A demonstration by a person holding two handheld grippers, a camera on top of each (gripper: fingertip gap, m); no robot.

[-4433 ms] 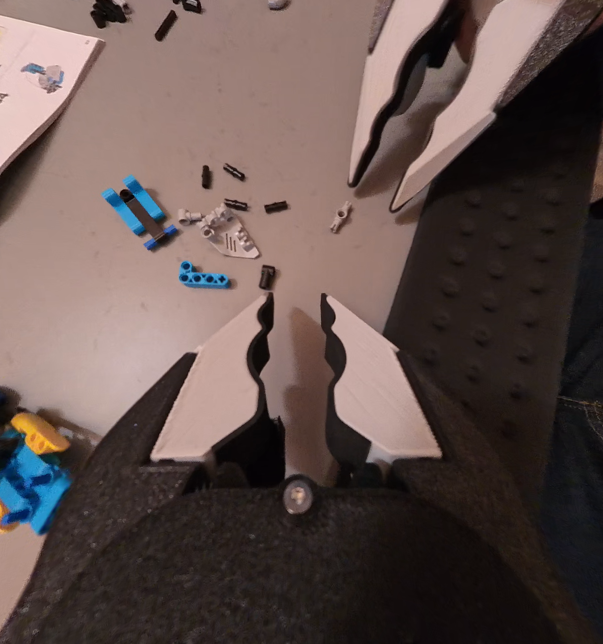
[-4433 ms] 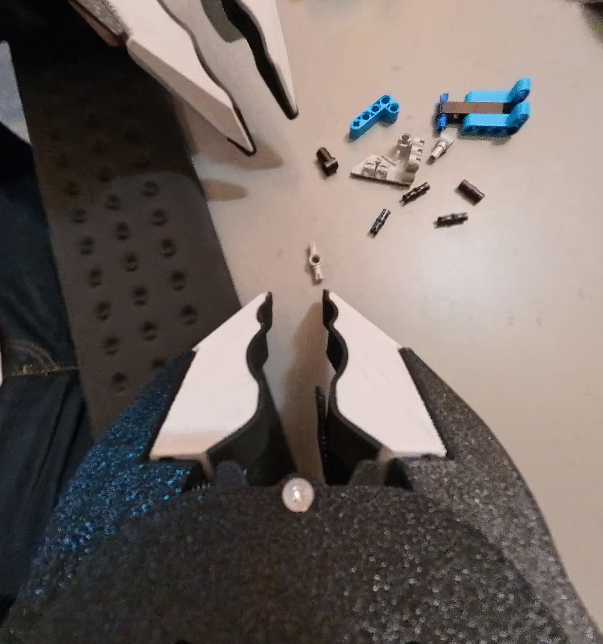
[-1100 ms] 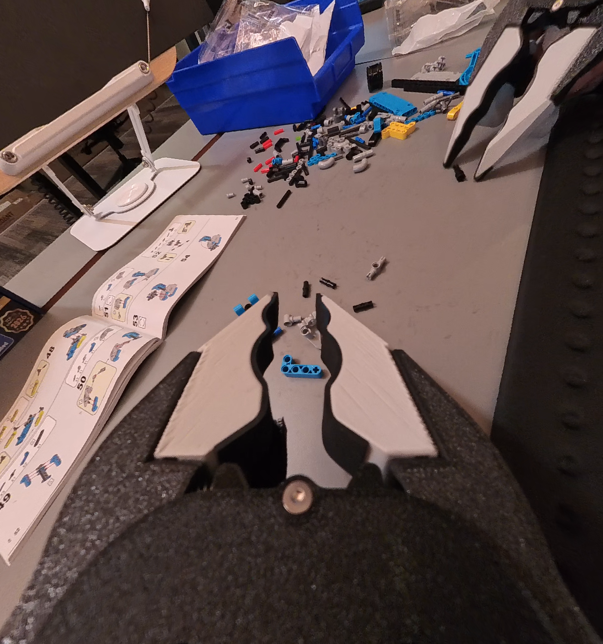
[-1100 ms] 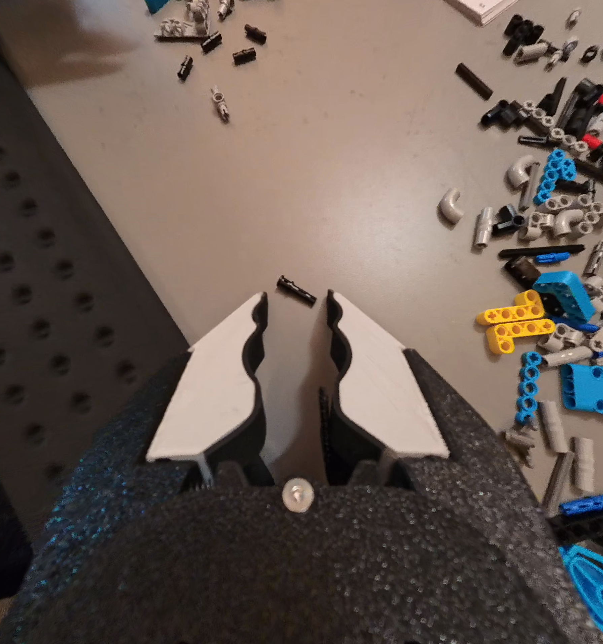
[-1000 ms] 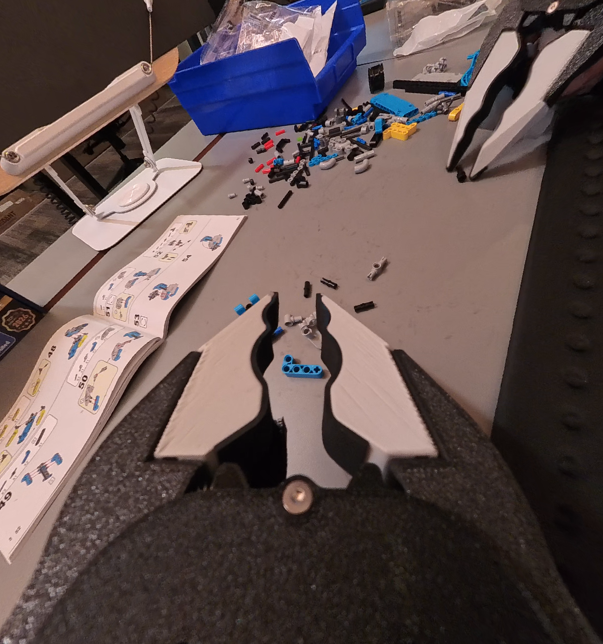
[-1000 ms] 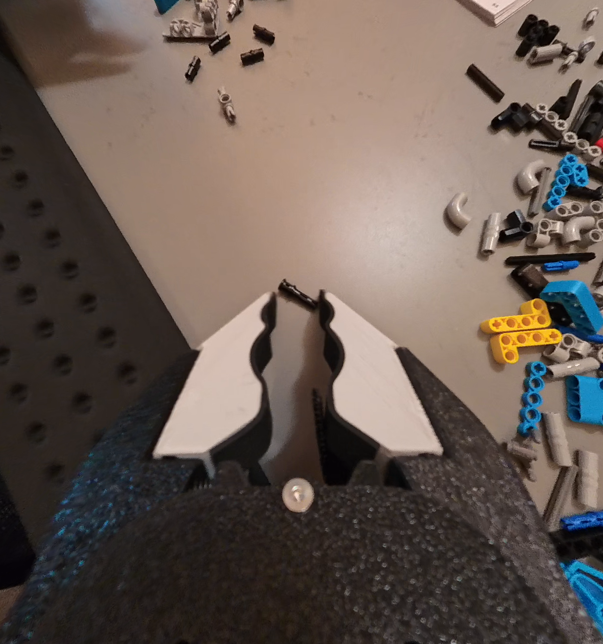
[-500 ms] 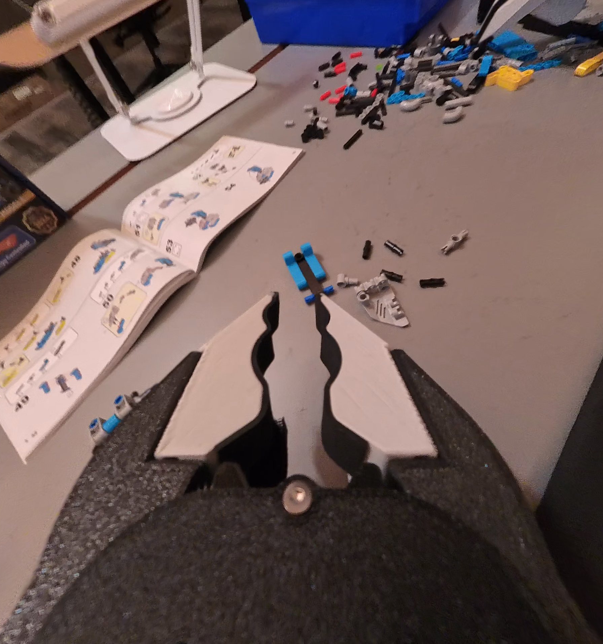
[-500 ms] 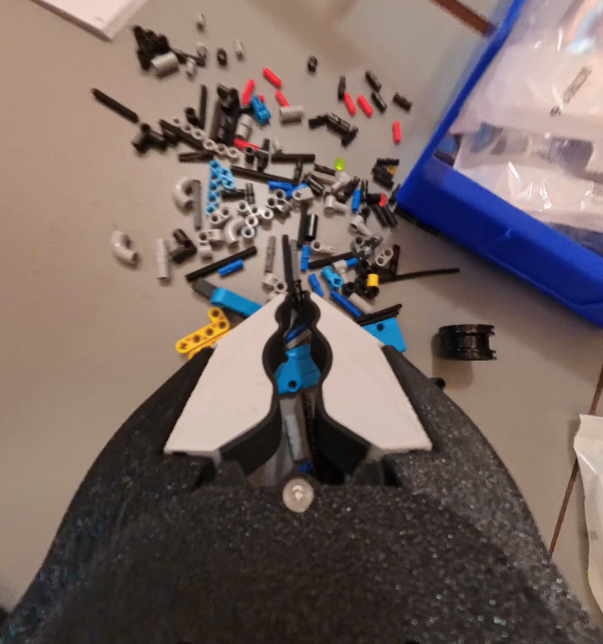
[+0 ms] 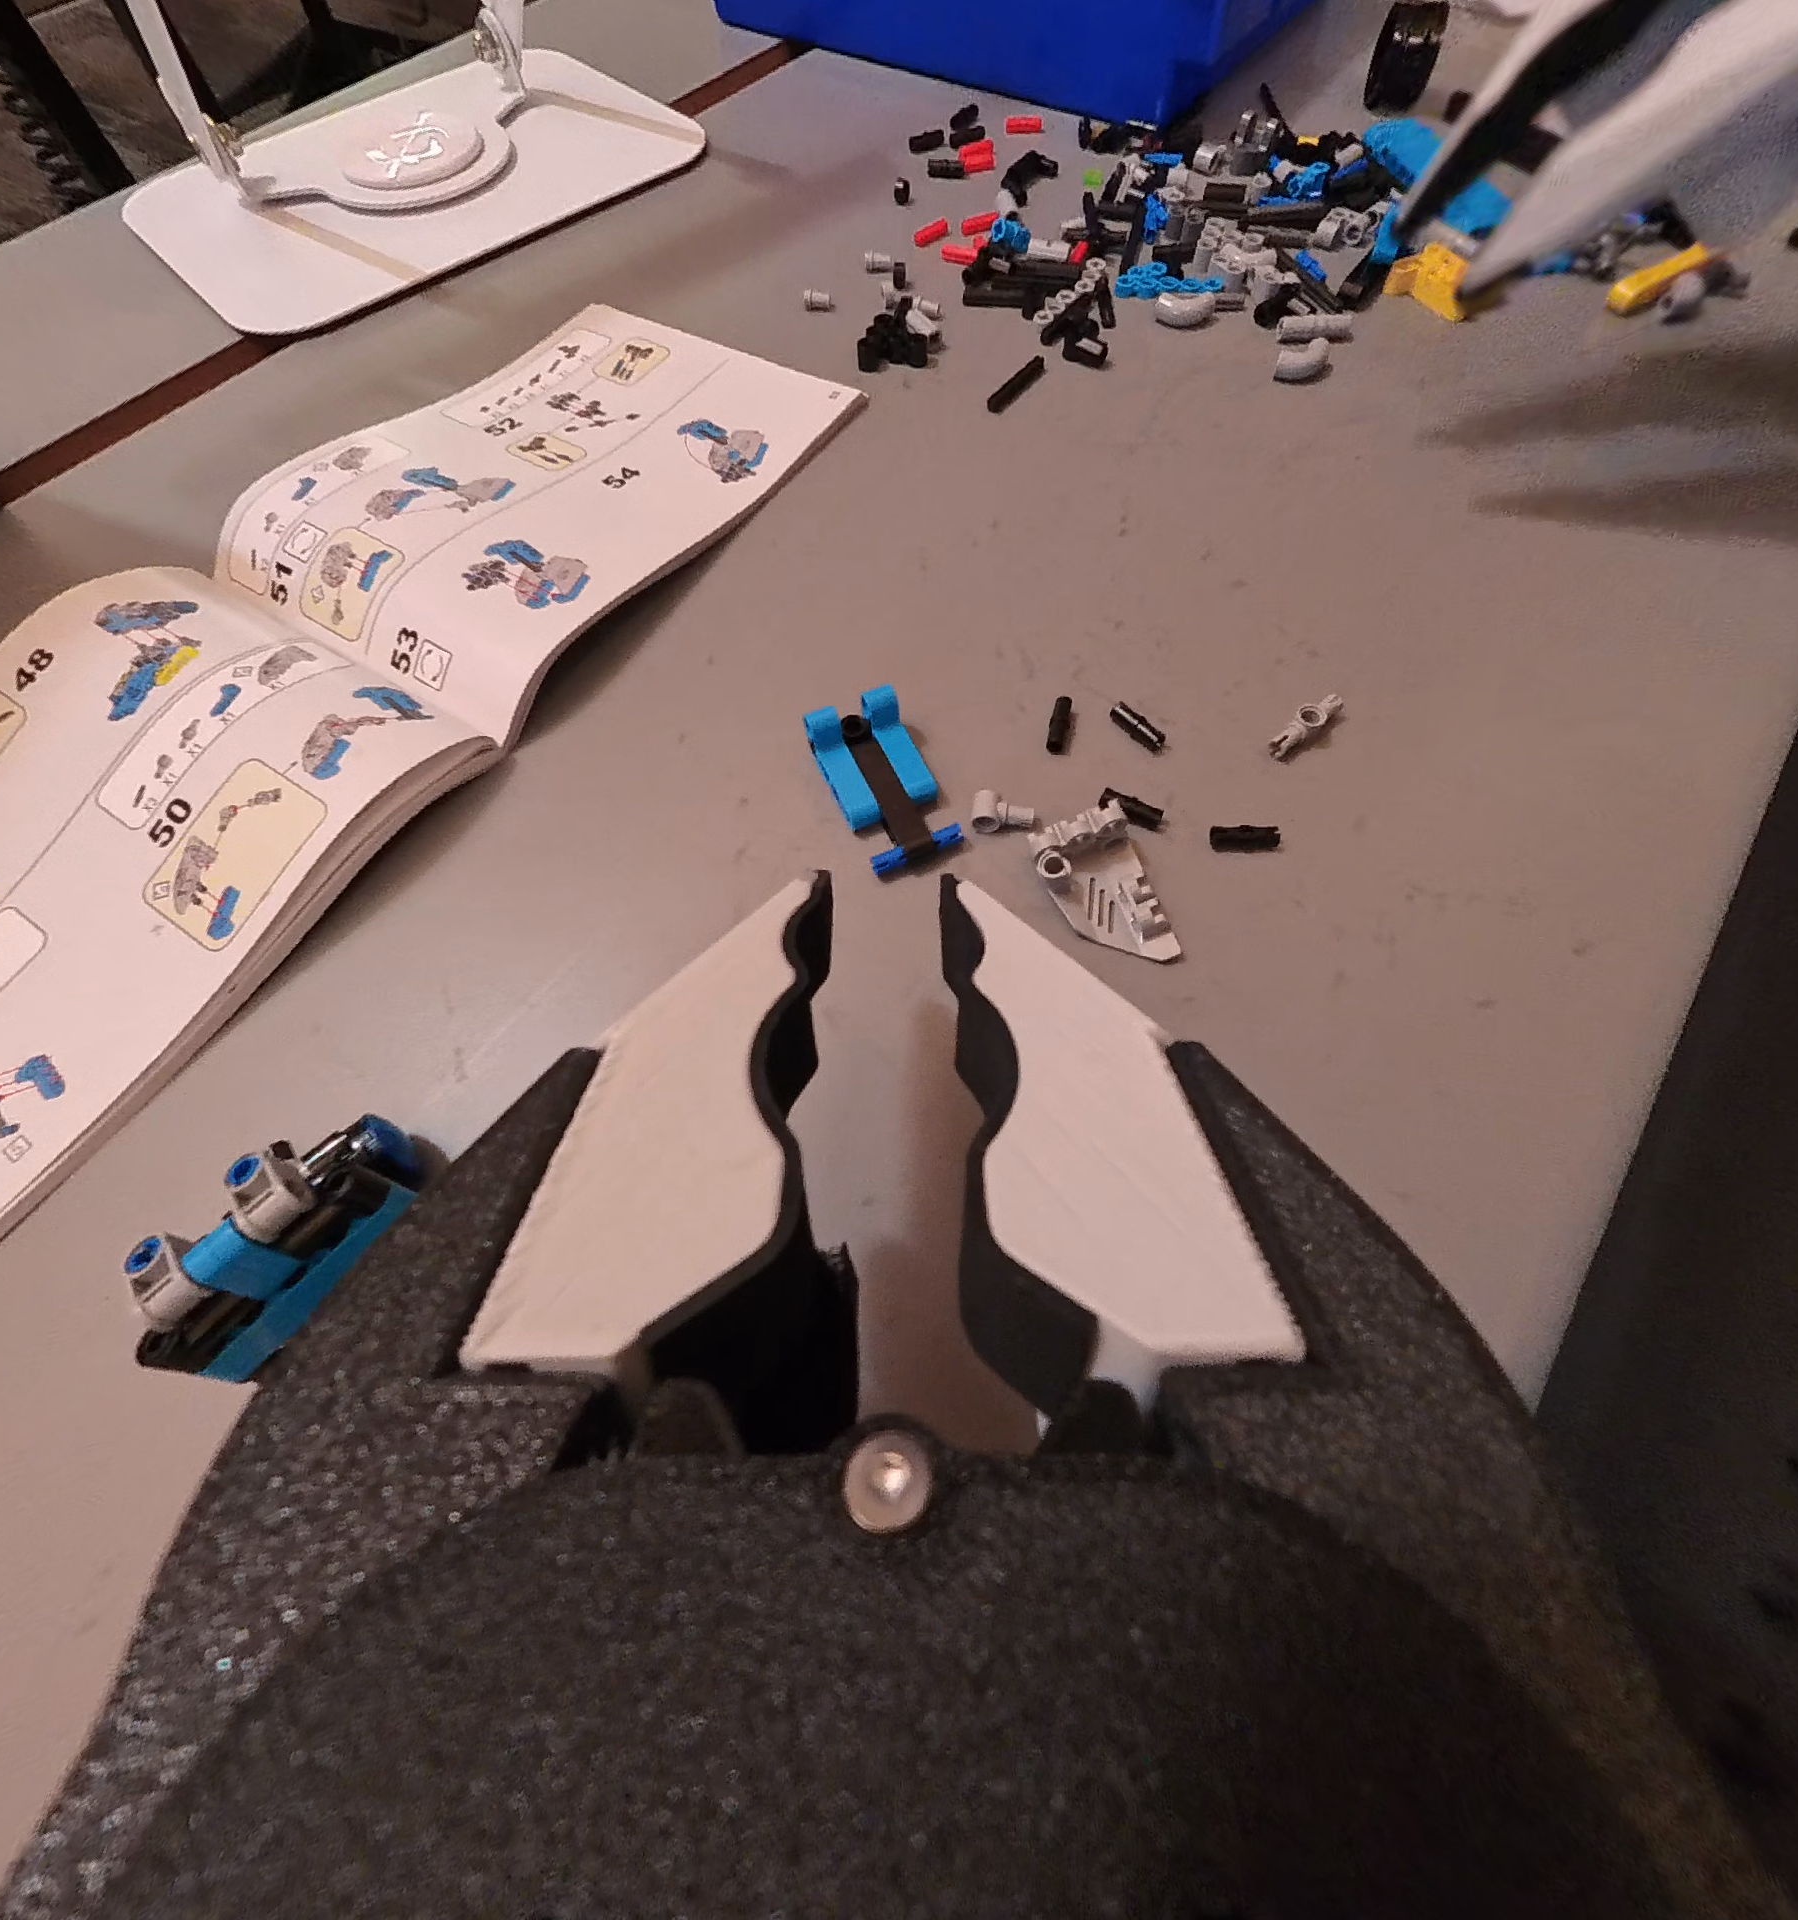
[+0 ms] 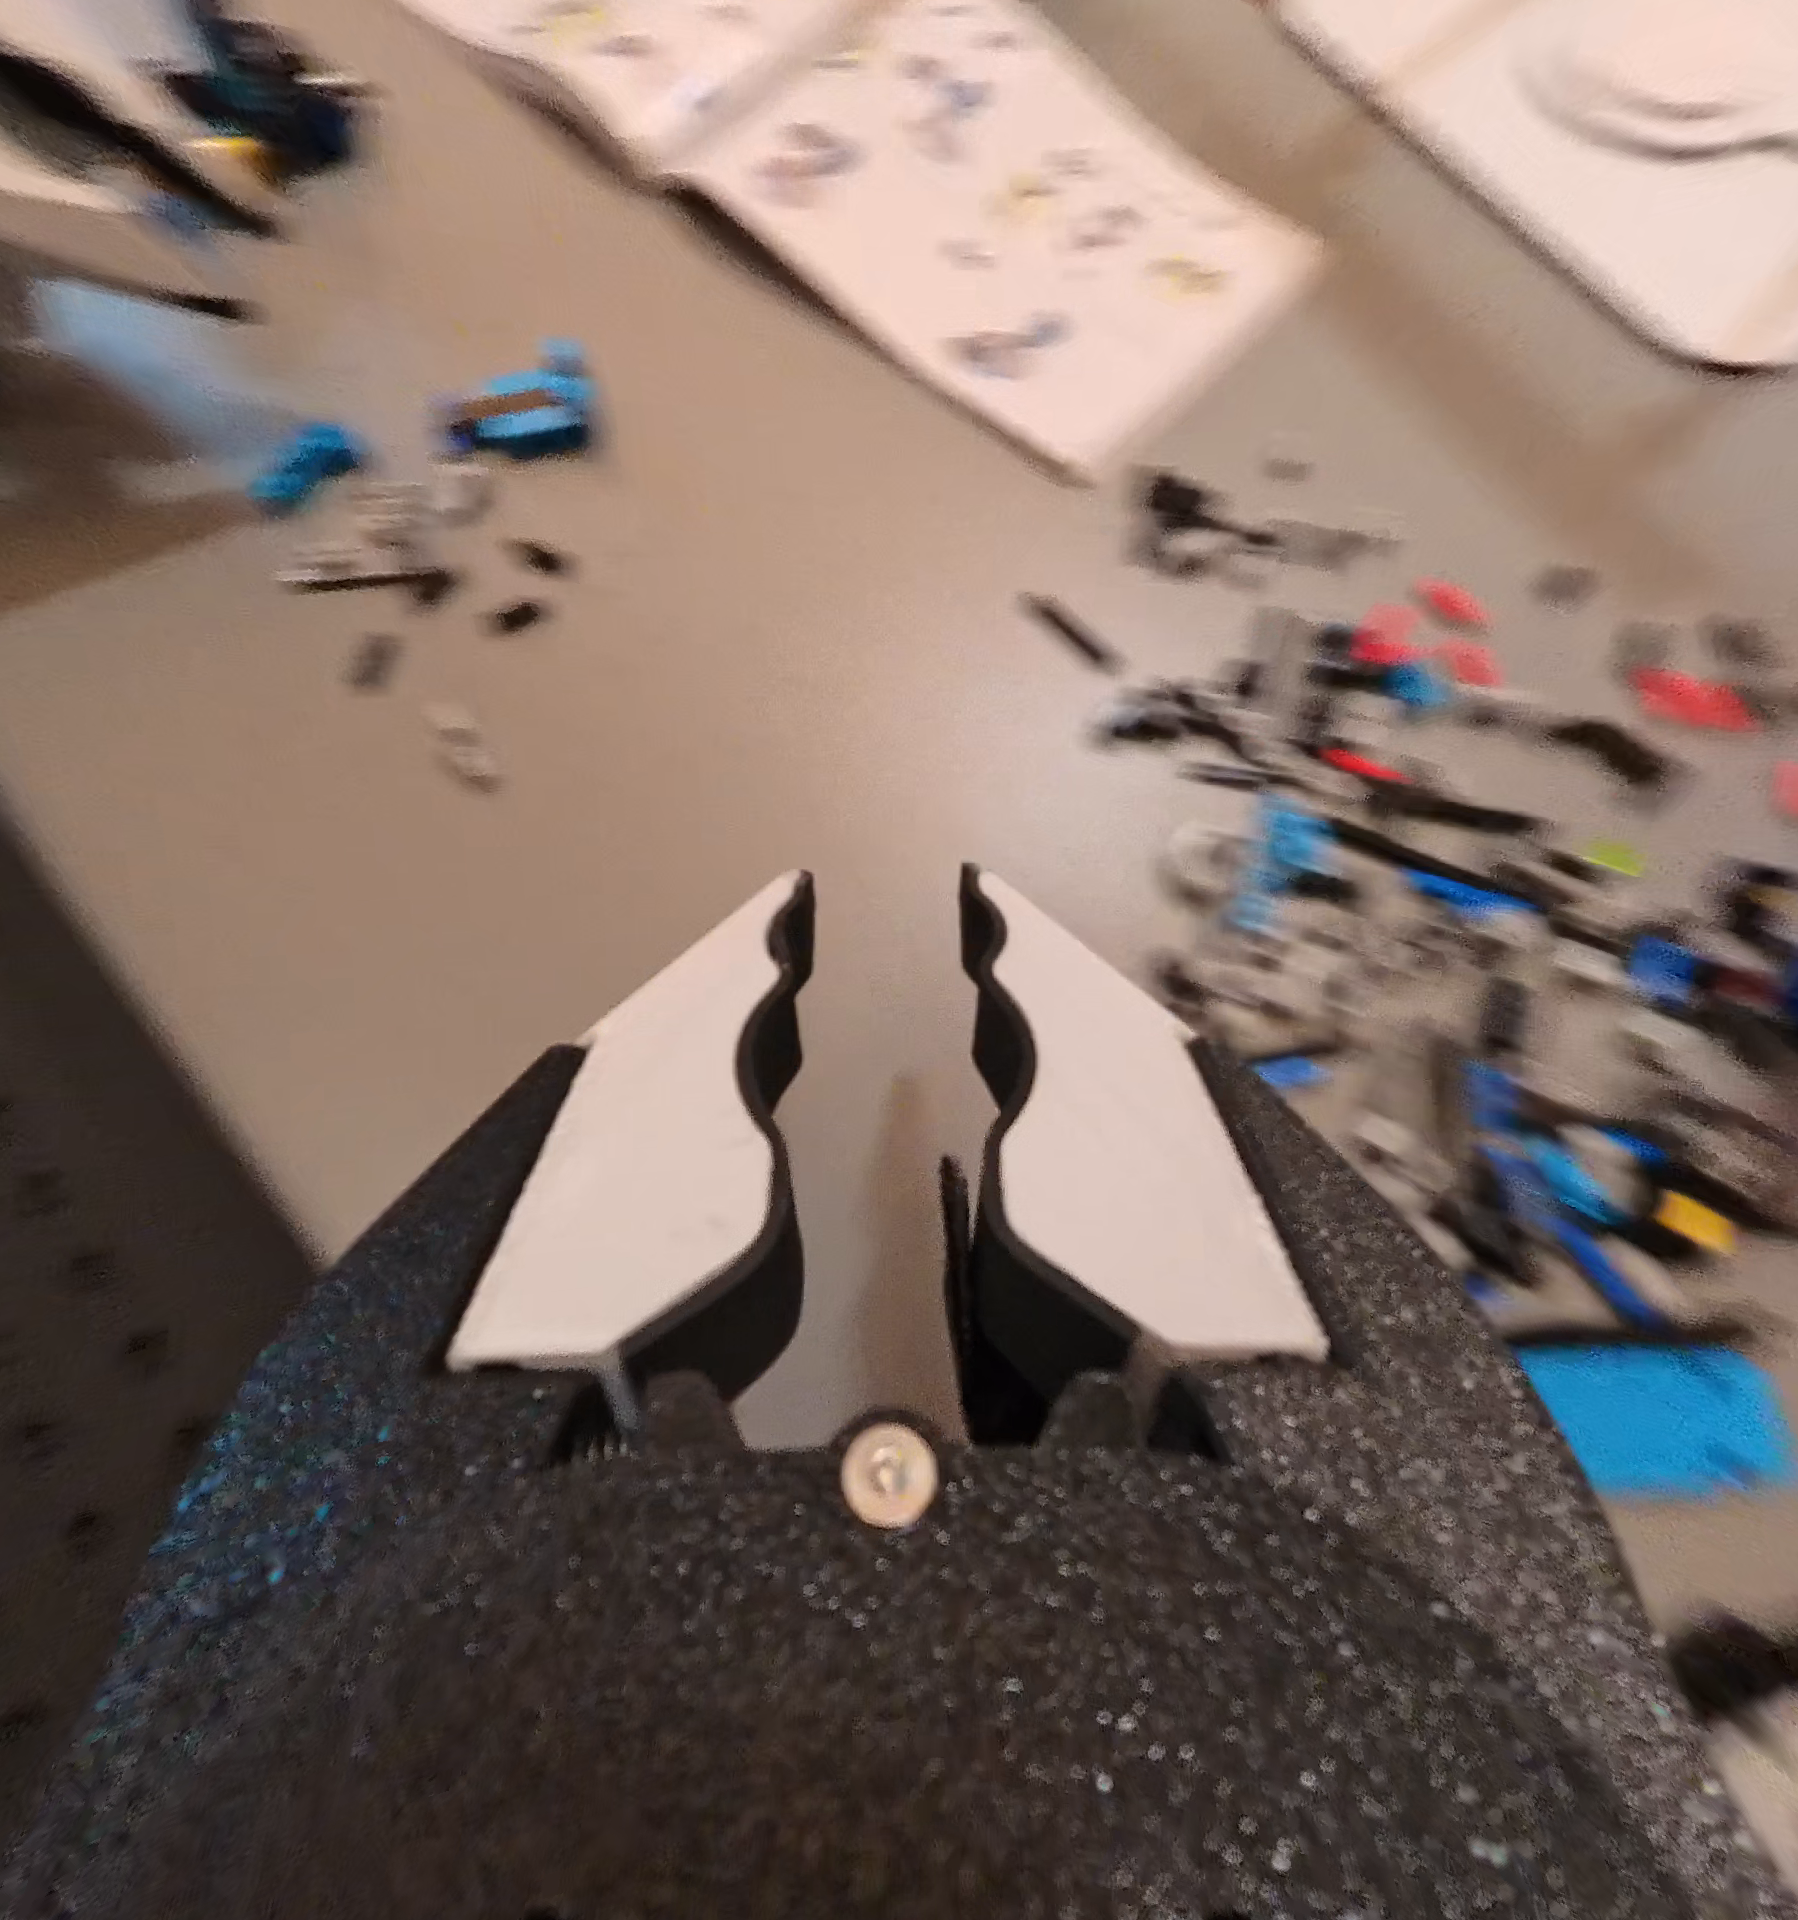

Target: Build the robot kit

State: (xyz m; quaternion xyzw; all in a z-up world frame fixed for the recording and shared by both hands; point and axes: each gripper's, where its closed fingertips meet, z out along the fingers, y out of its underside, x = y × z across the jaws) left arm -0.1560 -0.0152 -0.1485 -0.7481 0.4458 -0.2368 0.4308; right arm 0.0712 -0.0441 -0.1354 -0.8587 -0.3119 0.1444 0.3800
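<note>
My left gripper is open and empty, low over the grey table. Just ahead of its tips lies a blue assembly with a black beam. To its right are a grey wing piece, several black pins and a grey connector. My right gripper is open and empty above bare table, and its view is motion-blurred. It also shows blurred at the top right of the left wrist view, over the pile of loose parts. The blue assembly shows far left in the right wrist view.
An open instruction booklet lies left of the parts. A partly built blue model sits by my left gripper's body. A white lamp base and a blue bin stand at the back. A dark perforated mat borders the table. Some 25 cm of space lies between my two pairs of fingers. Measured from the fingertips, the grey wing piece is 5 cm or so from the left gripper and 20 cm from the right. It is also in sight in the right wrist view. Left tips and right tips are each some 12 cm from the grey connector. Seen from the right wrist view as well.
Half a second ago my right gripper was shut on a black pin over the parts pile; now it is open, empty and swinging left. My left gripper has drawn back slightly from the blue assembly.
</note>
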